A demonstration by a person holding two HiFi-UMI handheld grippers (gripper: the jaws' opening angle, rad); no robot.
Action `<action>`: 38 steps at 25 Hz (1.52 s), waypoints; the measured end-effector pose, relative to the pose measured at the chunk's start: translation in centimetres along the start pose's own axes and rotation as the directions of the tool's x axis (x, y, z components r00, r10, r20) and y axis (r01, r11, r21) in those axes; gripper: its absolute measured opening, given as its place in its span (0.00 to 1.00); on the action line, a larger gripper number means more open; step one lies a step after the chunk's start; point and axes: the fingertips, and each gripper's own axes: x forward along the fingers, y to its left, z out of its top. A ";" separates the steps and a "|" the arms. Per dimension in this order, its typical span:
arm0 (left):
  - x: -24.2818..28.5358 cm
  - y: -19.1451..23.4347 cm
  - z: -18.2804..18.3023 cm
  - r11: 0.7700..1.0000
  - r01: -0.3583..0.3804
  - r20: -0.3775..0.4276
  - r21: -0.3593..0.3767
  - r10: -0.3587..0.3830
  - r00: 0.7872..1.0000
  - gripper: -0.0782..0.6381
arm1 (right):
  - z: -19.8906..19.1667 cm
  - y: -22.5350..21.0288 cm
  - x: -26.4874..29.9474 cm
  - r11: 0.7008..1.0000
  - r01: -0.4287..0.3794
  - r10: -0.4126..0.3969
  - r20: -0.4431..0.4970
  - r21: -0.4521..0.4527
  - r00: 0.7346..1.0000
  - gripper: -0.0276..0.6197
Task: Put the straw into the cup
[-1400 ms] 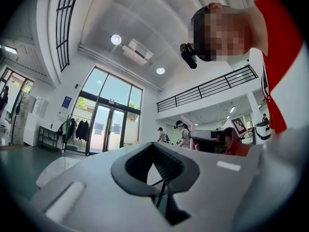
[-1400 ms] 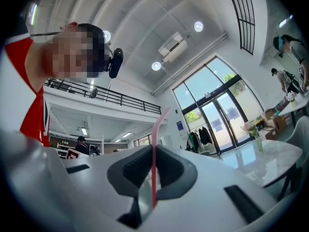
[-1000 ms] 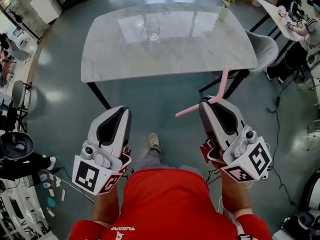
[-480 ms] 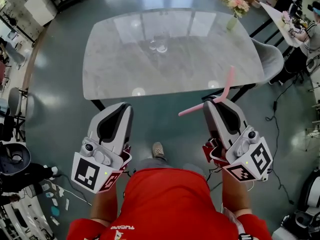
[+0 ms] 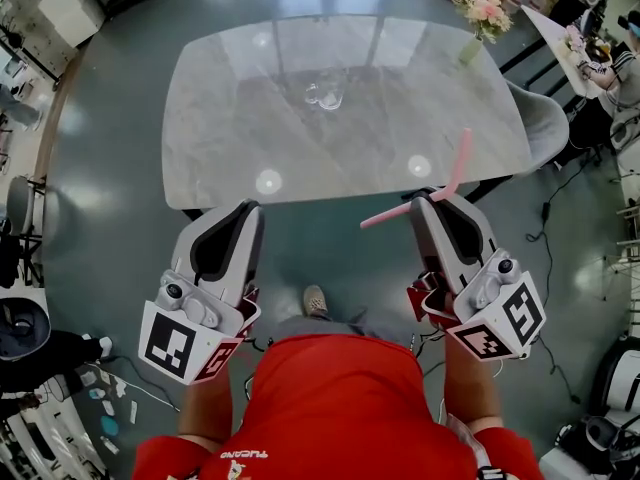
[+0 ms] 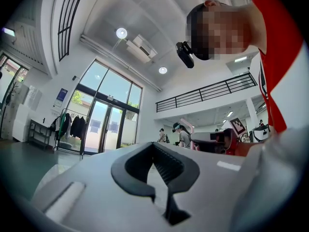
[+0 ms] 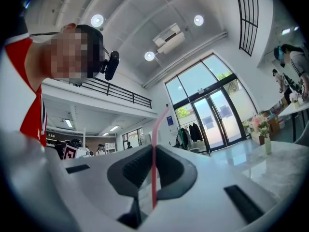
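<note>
Near field: person in a red shirt [image 5: 330, 408], seen from above, one tool in each hand at waist level, both pointing ahead.

Left white two-jaw gripper with black pads [image 5: 240, 211]: jaws pressed together, nothing between them in the left gripper view. Marker cube faces the camera.

Right white two-jaw gripper with black pads [image 5: 432, 200]: jaws pinching the thin pink bendy plastic straw [image 5: 455, 168]. It is gripped at or near its bend; one leg sticks out toward the left gripper, the other rises forward and to the right. In the right gripper view the straw runs upright through the pad gap and extends past the tips.

Between the grippers, lower: a light shoe [image 5: 316, 298] on the glossy dark grey-green floor [image 5: 120, 218].

Beyond the tips: grey marble-pattern table with rounded corners [image 5: 230, 118]. The straw's upper end overlaps its near edge in the head view.

Far side of the table: clear glass cup [image 5: 327, 90], upright, well apart from the straw. Far right corner: small vase of pink flowers [image 5: 478, 18].
</note>
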 end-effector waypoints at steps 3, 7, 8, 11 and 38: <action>-0.2 0.6 -0.1 1.000 -0.006 0.002 -0.006 0.006 1.000 0.12 | 0.0 -0.1 0.5 1.000 0.005 -0.005 0.000 -0.007 1.000 0.07; -0.3 0.7 -0.2 1.000 -0.015 0.008 -0.006 0.015 1.000 0.12 | 0.0 -0.2 0.6 1.000 0.003 -0.003 0.002 -0.011 1.000 0.07; -0.3 0.7 -0.2 1.000 -0.018 0.008 -0.004 0.018 1.000 0.12 | 0.0 -0.3 0.6 1.000 0.001 -0.001 0.002 -0.010 1.000 0.07; 0.5 1.0 0.0 1.000 -0.029 0.006 0.003 0.029 1.000 0.12 | 0.2 -1.4 1.1 1.000 -0.008 0.008 0.005 -0.003 1.000 0.07; 13.5 8.0 -1.7 0.983 -0.170 -0.015 0.066 0.171 0.985 0.12 | -0.5 -15.4 11.7 0.989 -0.138 0.137 0.017 0.047 0.990 0.07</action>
